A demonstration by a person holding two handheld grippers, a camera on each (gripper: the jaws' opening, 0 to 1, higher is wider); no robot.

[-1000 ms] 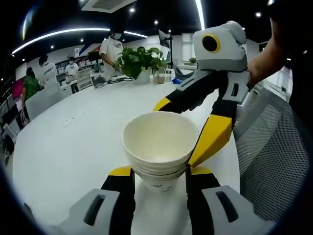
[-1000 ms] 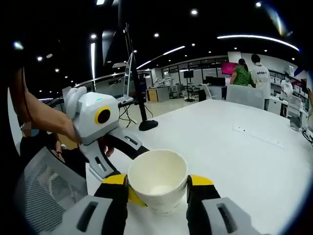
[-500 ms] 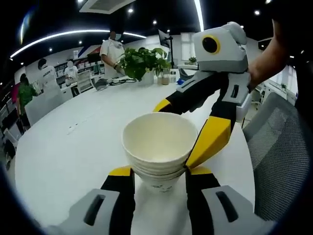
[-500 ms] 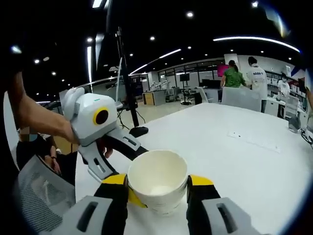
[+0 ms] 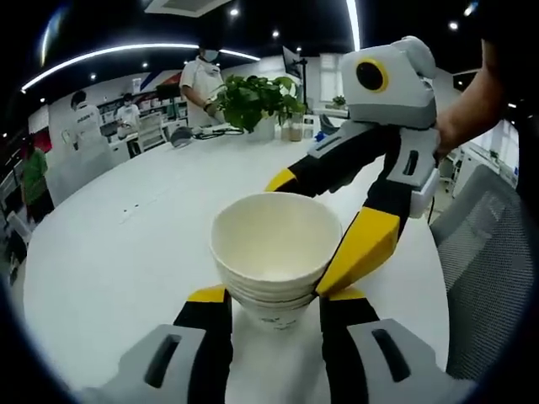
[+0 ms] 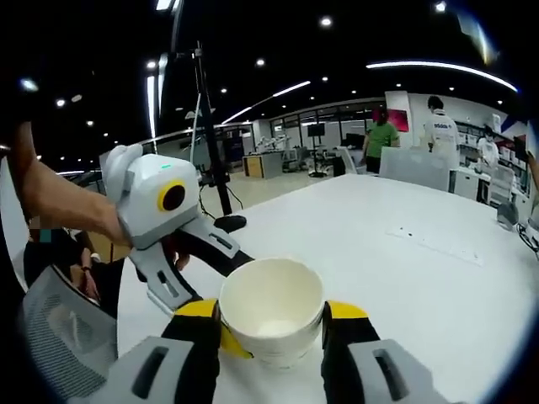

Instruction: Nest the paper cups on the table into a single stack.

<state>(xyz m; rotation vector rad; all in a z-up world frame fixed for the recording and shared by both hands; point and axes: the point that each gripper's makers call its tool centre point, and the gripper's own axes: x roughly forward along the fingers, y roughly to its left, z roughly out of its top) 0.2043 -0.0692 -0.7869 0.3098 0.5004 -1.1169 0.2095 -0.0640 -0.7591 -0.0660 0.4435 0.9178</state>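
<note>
Only the room behind shifted; both grippers [image 5: 274,296] [image 6: 271,313] clamped on the cup stack [image 5: 274,257], its base hidden.

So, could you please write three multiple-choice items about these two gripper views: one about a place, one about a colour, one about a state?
1. Where does the potted plant stand?
A. at the far side of the white table
B. inside the cups
C. on the mesh chair

2. What colour are the pads of the right gripper?
A. green
B. red
C. yellow

3. In what state are the paper cups?
A. spread apart over the table
B. nested in one stack and held between both grippers
C. lying crushed flat

Answers:
1. A, the left gripper view shows the green leaves far behind the stack, on the tabletop.
2. C, yellow tips flank the cup in the right gripper view.
3. B, several rims sit layered together, with the left gripper and the right gripper closed on the stack.
</note>
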